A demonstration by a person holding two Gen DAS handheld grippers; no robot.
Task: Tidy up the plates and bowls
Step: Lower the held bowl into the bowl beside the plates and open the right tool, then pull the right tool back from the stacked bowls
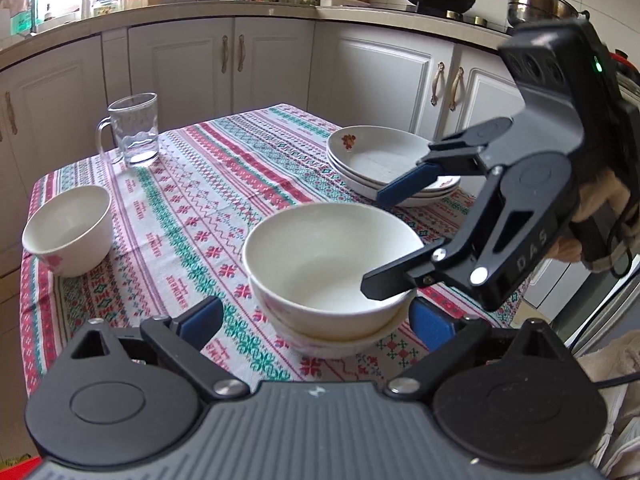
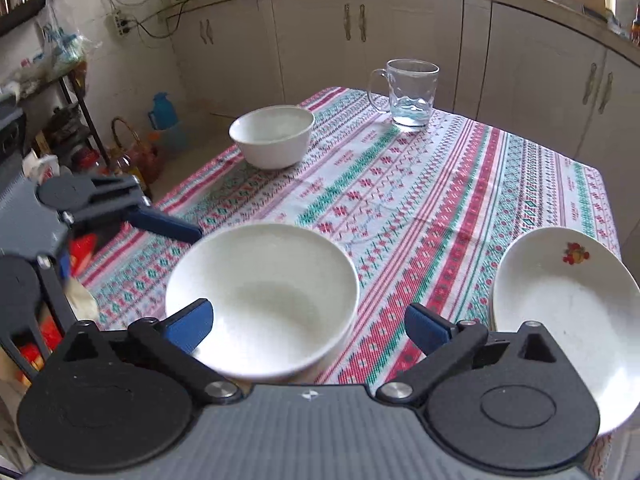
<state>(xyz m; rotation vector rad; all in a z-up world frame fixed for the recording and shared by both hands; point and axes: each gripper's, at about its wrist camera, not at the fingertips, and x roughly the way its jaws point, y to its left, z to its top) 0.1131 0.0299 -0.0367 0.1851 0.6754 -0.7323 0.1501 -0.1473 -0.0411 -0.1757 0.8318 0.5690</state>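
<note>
Two white ceramic bowls with a faint pink flower print are sitting nested one inside the other (image 1: 332, 276) near the front edge of the counter, which is covered by a red, green and white patterned woven cloth (image 1: 224, 184). Stacking them that way is saving room, and it looks like the point of the tidying.

The right hand-held gripper (image 1: 384, 236) is hanging just over the upper bowl, its jaws spread wide, one black finger reaching across the rim and the blue-padded one above the plates; nothing is pinched between them, so I judge it released. The left hand-held gripper (image 1: 316, 318) is also standing released, its blue pads either side of the stack without pressing on it, probably there to steady it.

A third white ceramic bowl (image 1: 68, 230) is waiting alone at the far left corner, well apart from the stack, and seems the next piece to join. The pile of shallow white plates with a red-orange flower motif (image 1: 384, 160) is already gathered on the right side. A clear glass mug with a handle (image 1: 134, 130) is standing at the back, out of the way.
</note>
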